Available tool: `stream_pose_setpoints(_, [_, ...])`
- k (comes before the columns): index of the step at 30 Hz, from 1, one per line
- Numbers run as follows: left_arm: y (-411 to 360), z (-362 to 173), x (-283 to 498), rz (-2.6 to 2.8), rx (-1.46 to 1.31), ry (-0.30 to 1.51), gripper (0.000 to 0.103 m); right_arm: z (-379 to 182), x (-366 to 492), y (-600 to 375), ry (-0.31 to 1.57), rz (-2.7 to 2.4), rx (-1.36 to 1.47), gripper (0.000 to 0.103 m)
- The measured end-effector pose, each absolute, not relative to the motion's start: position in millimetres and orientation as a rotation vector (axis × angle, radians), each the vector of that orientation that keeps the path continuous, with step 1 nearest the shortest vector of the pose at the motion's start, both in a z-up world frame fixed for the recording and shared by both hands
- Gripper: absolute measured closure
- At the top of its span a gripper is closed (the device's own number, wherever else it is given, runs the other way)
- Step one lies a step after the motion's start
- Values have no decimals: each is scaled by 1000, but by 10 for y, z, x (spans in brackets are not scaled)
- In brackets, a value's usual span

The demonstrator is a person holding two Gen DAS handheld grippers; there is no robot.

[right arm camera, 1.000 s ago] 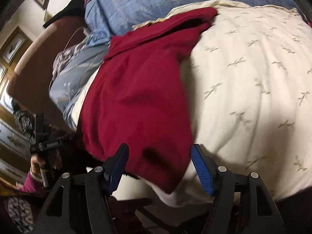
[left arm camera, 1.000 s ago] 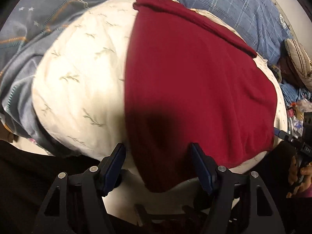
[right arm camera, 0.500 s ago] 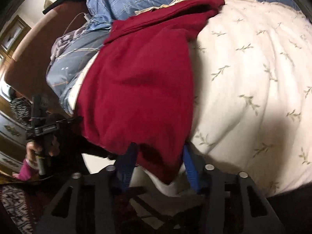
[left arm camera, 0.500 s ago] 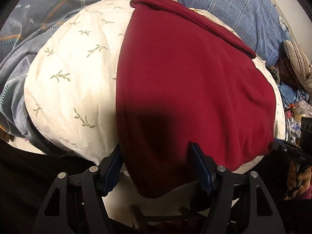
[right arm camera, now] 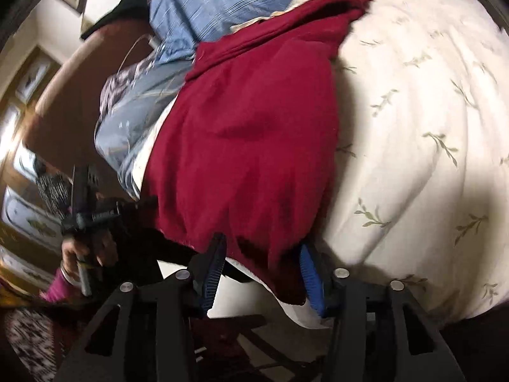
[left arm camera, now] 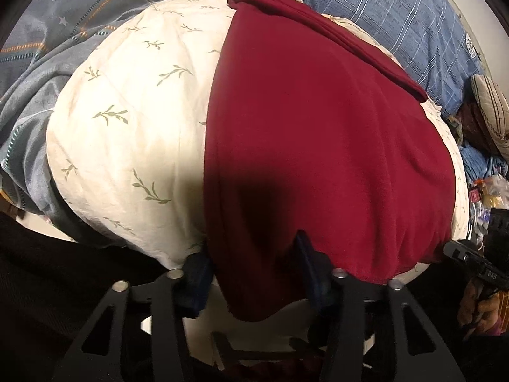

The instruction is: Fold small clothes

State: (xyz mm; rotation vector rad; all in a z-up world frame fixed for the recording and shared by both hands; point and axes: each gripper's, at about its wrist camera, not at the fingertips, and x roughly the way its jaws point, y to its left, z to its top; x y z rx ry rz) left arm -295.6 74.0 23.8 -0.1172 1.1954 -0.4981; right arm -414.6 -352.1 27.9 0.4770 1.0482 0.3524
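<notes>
The red garment [left arm camera: 318,146] is spread on the cream pillow [left arm camera: 133,121], its near hem hanging over the pillow's edge. Both the left gripper [left arm camera: 254,264] and the right gripper [right arm camera: 262,264] have just been closing on that hem. Pillowcase fabric may be pinched along with it, or one corner may slip.

Both grippers are showing matte black cut-out frames w/ round silver screws; left gripper [left arm camera: 254,273] has dark navy pads, right gripper [right arm camera: 264,273] ribbed bright-blue fingers [right arm camera: 310,273]. Person is wearing a magenta sleeve [right arm camera: 59,286].
</notes>
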Motion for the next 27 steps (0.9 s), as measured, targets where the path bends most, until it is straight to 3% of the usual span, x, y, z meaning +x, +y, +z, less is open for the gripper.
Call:
stream_pose_setpoints(1, [724,253,-2966,-506,-106,1194,67,310,-4133,-3522,1038,359,480,90])
stream_pose_setpoints(2, [709,264,-2973,-509,-97,1193,69,349,-4129,-3541,1023,371,490,94])
stream_pose_setpoints(27, [653,351,-3003,-476,-57,1175,70,365,-4037,-3445,1043,372,460,94])
